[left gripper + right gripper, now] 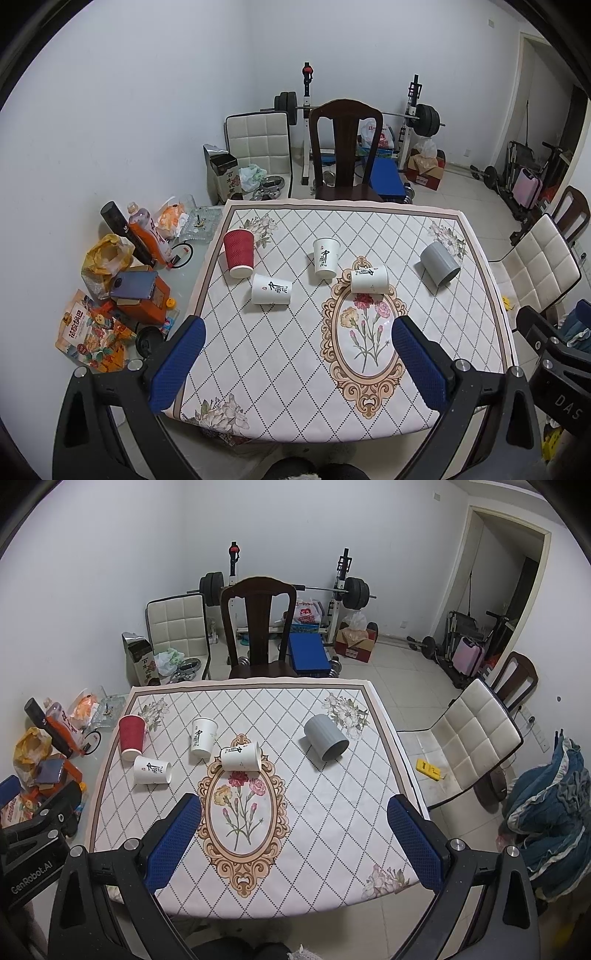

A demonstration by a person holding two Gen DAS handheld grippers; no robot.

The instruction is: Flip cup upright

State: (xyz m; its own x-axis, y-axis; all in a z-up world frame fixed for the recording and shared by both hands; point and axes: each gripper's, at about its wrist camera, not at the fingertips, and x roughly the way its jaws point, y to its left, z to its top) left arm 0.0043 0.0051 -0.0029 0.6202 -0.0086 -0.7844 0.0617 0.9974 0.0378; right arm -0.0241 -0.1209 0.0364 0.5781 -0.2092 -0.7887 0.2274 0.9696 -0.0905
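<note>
Several cups rest on the patterned tablecloth [295, 369]. A red ribbed cup [239, 254] stands mouth down at the left. One white paper cup [271, 290] lies on its side, another [325, 257] stands mouth down, a third [369, 279] lies on its side. A grey ribbed cup [439, 264] lies tilted at the right. In the right wrist view: red [132, 737], white [152, 770], white [202, 737], white [241, 757], grey [326, 738]. My left gripper [297, 362] and right gripper [293, 843] are open, empty, above the table's near edge.
A dark wooden chair [345, 147] stands behind the table. White padded chairs [476, 738] stand at the right and back left. Bottles, bags and boxes [122, 280] crowd the floor at the left. A weight bench [288, 590] stands at the back wall.
</note>
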